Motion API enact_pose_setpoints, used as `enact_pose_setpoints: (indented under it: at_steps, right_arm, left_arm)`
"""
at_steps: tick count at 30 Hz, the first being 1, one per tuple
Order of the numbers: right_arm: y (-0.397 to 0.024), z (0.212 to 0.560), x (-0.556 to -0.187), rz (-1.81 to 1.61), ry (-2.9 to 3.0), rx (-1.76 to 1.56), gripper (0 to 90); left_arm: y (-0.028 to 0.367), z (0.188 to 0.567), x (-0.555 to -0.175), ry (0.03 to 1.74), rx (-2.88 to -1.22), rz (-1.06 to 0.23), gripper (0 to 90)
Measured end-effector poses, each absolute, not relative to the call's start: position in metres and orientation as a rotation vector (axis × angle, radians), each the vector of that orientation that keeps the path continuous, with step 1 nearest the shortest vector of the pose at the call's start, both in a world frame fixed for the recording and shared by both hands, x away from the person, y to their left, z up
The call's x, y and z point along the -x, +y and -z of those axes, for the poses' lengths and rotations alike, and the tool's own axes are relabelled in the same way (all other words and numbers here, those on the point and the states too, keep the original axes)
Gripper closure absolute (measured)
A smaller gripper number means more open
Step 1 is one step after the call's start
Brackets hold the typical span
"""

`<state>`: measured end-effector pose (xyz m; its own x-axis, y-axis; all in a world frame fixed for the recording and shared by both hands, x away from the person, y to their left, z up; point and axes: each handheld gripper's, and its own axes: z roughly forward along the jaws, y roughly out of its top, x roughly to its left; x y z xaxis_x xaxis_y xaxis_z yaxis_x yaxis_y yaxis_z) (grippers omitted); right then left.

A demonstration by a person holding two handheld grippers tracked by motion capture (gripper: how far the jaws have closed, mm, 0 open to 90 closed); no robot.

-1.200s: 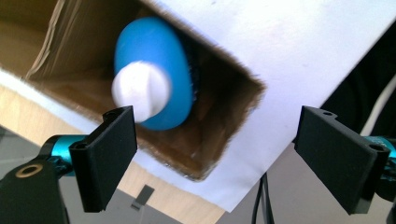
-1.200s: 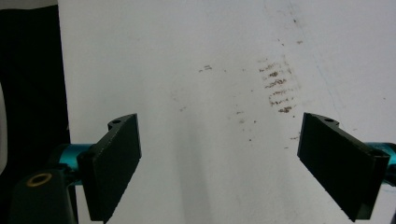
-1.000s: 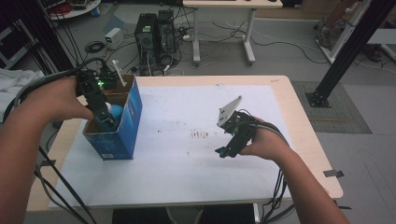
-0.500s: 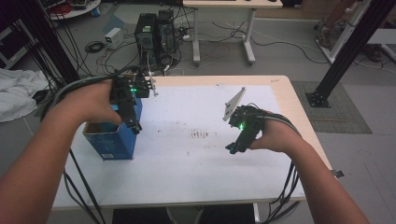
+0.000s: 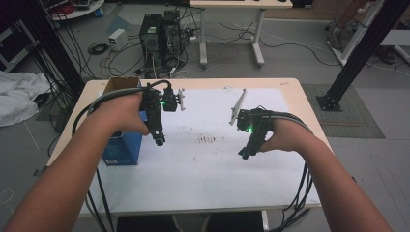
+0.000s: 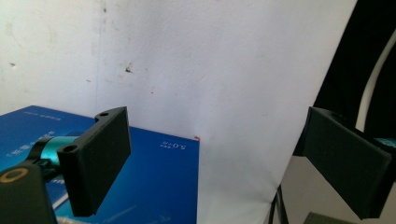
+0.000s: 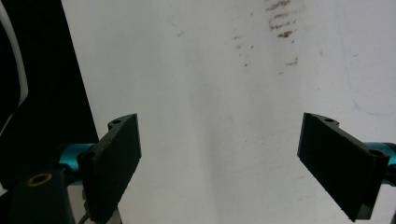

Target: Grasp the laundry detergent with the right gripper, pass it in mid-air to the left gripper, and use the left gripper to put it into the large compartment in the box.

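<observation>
My left gripper (image 5: pixel 159 140) hangs over the white sheet (image 5: pixel 212 164) just right of a blue cardboard box (image 5: pixel 118 145). In the left gripper view its gripper (image 6: pixel 224 163) stands open with nothing between the jaws, and the blue box (image 6: pixel 154 182) lies below them. My right gripper (image 5: pixel 243 154) points down at the sheet right of centre, tip close to the paper. In the right gripper view its gripper (image 7: pixel 219 163) is open and empty above the bare white sheet (image 7: pixel 210 93).
Dark smudges (image 5: pixel 209 140) mark the middle of the sheet. The blue box stands open-topped at the table's left edge. Cables trail from both grippers off the front edge. On the floor beyond the table stand computer towers (image 5: pixel 159 34) and a black post (image 5: pixel 362 53).
My left gripper has come out of the blue box and moved right over the sheet. My right gripper has shifted slightly left and forward.
</observation>
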<state>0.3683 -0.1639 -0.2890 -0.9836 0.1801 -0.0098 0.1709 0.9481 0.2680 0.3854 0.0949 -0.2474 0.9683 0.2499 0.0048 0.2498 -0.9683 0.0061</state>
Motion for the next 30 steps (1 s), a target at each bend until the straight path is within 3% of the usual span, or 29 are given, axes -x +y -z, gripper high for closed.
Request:
enact_pose_setpoints:
  at_steps: [11, 16, 30]
  right_arm:
    - [-0.149, 0.311, -0.374, -0.182, 3.149, -0.273, 12.7]
    - [-0.147, 0.320, -0.378, -0.023, 3.197, -0.282, 12.7]
    - [-0.143, 0.313, -0.377, -0.052, 3.195, -0.268, 12.7]
  left_arm:
    - [0.084, 0.286, -0.384, 0.306, -3.125, 0.037, 8.7]
    - [0.084, 0.289, -0.383, 0.292, -3.091, 0.043, 8.6]
    - [0.097, 0.290, -0.384, 0.305, -3.065, 0.055, 8.6]
